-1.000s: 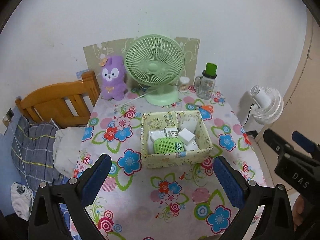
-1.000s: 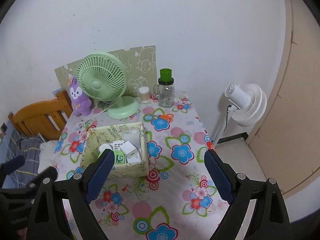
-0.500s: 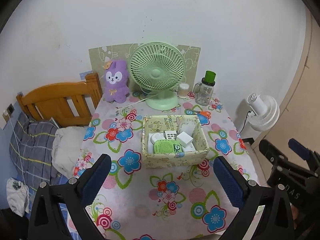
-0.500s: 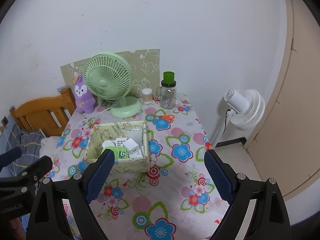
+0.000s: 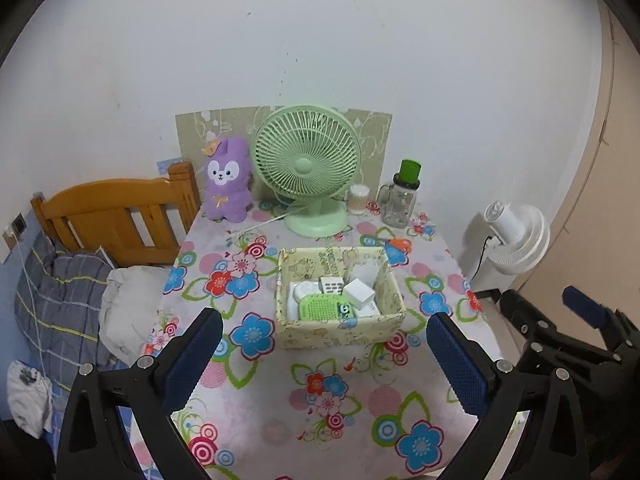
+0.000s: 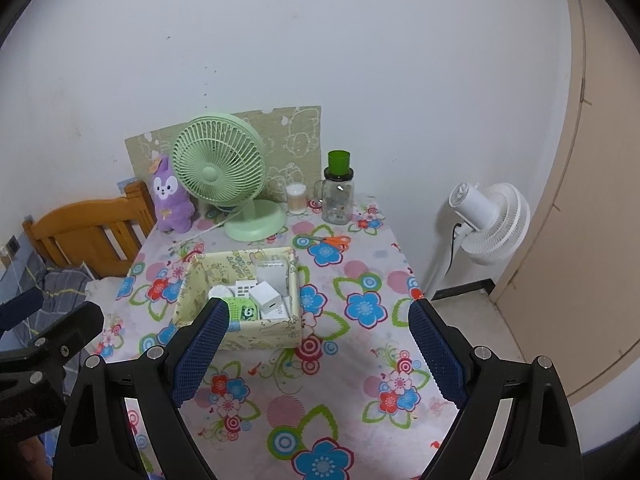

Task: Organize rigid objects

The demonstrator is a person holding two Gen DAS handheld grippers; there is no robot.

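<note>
Left gripper (image 5: 320,354): held above the near part of the floral tablecloth (image 5: 320,420), tilted downward toward the table; jaws spread wide, nothing between the blue pads (image 5: 192,354).
Right gripper (image 6: 318,350): held to the right of the left one, likewise angled down; jaws spread wide and empty, left pad (image 6: 202,350) seen in front of the box's near corner.
Storage box (image 5: 340,332): patterned, set mid-table, well apart from both grippers.
Box contents: green speaker-like device (image 5: 324,308), white charger cube (image 5: 359,293), other white items packed inside.
Behind the box: green desk fan (image 5: 307,168), purple plush (image 5: 228,182), glass jar with green lid (image 5: 402,196), orange scissors (image 6: 334,241).
</note>
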